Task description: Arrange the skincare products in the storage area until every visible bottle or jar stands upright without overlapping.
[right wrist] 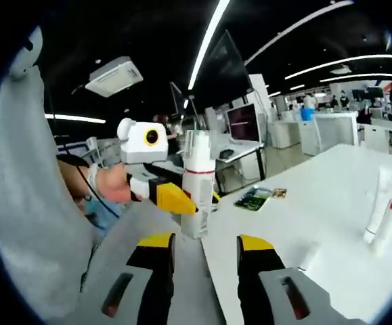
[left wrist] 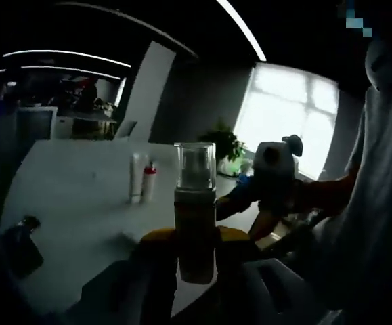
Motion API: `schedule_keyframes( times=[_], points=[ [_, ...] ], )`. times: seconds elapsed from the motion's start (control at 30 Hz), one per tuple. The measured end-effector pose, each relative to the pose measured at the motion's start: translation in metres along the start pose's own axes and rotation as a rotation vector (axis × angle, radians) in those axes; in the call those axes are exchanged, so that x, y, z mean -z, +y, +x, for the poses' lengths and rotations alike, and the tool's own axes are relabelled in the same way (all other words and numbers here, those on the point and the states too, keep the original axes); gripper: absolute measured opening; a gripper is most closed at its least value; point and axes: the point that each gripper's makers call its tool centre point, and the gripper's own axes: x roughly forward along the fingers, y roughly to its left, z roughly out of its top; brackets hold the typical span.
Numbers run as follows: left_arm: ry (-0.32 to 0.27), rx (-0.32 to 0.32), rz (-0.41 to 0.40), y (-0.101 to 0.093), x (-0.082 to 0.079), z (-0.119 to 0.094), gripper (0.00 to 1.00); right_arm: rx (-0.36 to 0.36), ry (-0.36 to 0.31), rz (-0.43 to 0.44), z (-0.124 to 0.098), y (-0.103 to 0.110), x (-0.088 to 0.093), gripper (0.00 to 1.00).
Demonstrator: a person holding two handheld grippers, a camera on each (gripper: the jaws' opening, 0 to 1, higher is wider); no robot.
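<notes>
The white worktop (right wrist: 331, 203) spreads wide, with the person's grey sleeve (right wrist: 33, 223) at its near edge. Above it the left tool (left wrist: 196, 240) pinches a pump bottle with a clear cap (left wrist: 195, 203) upright between its yellow-tipped jaws (the right gripper view shows the same bottle (right wrist: 197, 183) from the other side, held at the worktop's edge). The right tool (right wrist: 206, 247) stands spread, nothing between its jaws. Two slim white tubes (right wrist: 384, 206) stand upright close together farther along the worktop, well apart from the bottle. A small green packet (right wrist: 255, 198) lies flat behind it.
</notes>
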Motion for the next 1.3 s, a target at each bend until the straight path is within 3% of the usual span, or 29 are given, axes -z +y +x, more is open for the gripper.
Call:
schedule_keyframes(
  times=[0.13,0.3,0.4,0.8,0.93,1.1,1.23,1.3],
  points=[
    [0.019,0.025,0.026,-0.010,0.004,0.009,0.18,-0.009,-0.058,0.012,0.005,0.006,-0.016,0.29],
    [0.040,0.071,0.066,-0.028,0.007,0.020,0.18,-0.022,-0.052,-0.002,0.016,0.015,-0.015,0.28],
    [0.030,0.099,0.074,-0.036,0.006,0.022,0.18,-0.047,-0.054,0.024,0.018,0.020,-0.014,0.18],
    [0.007,0.119,0.049,-0.040,0.005,0.022,0.18,-0.024,-0.047,-0.004,0.014,0.024,-0.014,0.15],
    [0.007,0.107,0.005,-0.036,0.007,0.016,0.20,-0.016,-0.061,-0.014,0.013,0.025,-0.017,0.15],
    [0.101,0.032,0.050,-0.018,0.030,0.006,0.24,0.026,-0.095,-0.018,0.006,0.011,-0.027,0.15],
    [0.164,-0.076,0.129,0.006,0.042,-0.008,0.21,0.062,-0.097,-0.027,-0.003,-0.002,-0.031,0.16],
    [0.197,-0.207,0.171,0.030,0.047,-0.021,0.22,0.078,-0.098,-0.025,-0.007,-0.008,-0.031,0.16]
  ],
)
